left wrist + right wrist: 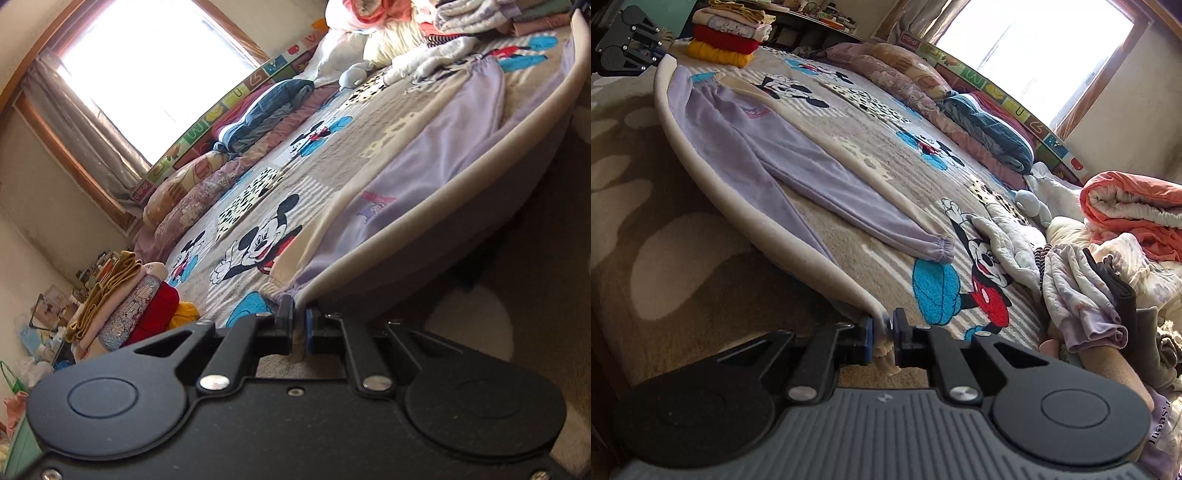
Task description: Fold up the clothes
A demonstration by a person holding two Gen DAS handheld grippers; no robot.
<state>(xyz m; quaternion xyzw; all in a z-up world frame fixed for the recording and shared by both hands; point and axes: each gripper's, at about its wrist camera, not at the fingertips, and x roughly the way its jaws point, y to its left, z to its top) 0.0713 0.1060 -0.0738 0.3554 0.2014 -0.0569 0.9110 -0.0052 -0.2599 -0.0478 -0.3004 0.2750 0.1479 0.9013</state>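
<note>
Lilac trousers, pinched at waistband by left tongs and cuff by right tongs, are best kept taut between both while folded.

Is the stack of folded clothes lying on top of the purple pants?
No, the stack of folded clothes sits beyond the waistband of the purple pants, apart from them.

The black left claw is pinched nearly closed on a cream fabric edge. The black right claw, low and near, clamps the same edge's other end.
</note>
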